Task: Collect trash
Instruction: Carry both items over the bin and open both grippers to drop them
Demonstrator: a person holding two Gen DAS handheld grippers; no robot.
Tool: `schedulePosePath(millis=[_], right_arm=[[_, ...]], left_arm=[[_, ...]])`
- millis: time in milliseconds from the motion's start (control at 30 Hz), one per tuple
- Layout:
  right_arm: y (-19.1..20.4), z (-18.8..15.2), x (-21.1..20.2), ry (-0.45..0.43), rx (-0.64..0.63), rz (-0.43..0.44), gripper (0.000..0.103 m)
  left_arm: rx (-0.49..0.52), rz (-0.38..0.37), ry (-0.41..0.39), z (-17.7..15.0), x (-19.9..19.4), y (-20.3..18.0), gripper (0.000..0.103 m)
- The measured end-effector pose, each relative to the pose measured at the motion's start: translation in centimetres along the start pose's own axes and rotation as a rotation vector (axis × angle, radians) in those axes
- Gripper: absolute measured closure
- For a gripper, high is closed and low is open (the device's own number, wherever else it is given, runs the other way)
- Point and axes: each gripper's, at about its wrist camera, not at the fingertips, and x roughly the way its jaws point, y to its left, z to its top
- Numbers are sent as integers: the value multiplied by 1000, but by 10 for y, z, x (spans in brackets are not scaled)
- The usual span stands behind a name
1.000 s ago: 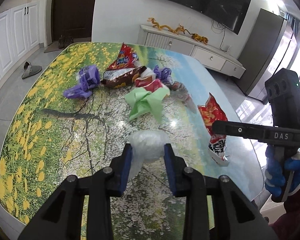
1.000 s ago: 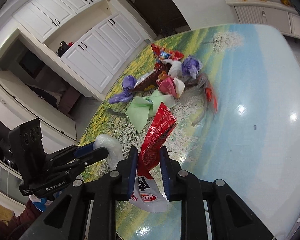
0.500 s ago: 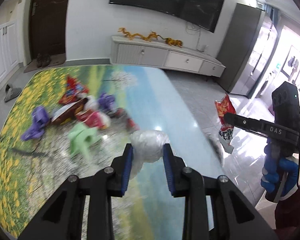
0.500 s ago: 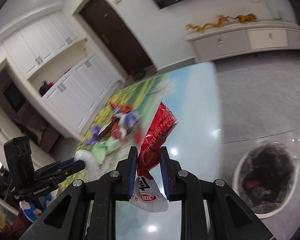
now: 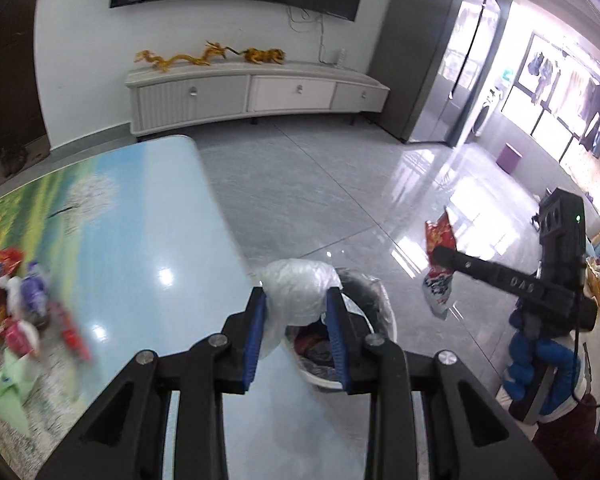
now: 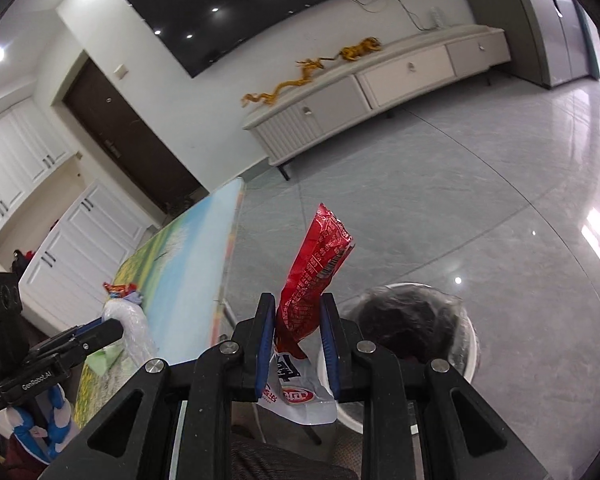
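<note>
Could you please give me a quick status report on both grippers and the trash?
Left gripper shut on clear plastic wad, near the table edge. Right gripper shut on red snack wrapper. Lined trash bin on the floor ahead; nothing in the way.

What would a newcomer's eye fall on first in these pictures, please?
Probably the red-and-white snack wrapper pinched upright in the right gripper, beside the white round trash bin with a dark liner on the grey floor. Next, the crumpled clear plastic bag clamped in the left gripper at the table's edge.
</note>
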Motion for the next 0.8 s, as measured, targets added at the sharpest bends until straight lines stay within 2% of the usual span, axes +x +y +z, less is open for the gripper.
schedulePosePath(millis=[167,433,467,500,567,633,800], right_arm=[[-40,0,19,45,57,-38,80],[-87,-11,51,128,158,-96,79],[-92,-12,54,135,171,-102,77],[-96,-13,57,140,180,-110,76],[-100,-14,61,146,194,-122,63],[-103,-14,61,149,197,-127,55],[-103,-18,60,159,195,-137,54]], left_arm=[[3,-6,66,17,54,-25,73],[-15,-9,173,25,122,-42,71],[-23,-17,186,26,128,-40,68],[-38,-29,202,27,135,-41,60],[-64,-46,212,32,143,-39,48],[-76,-60,215,34,147,-41,47],[-69,-68,216,33,147,-44,47]])
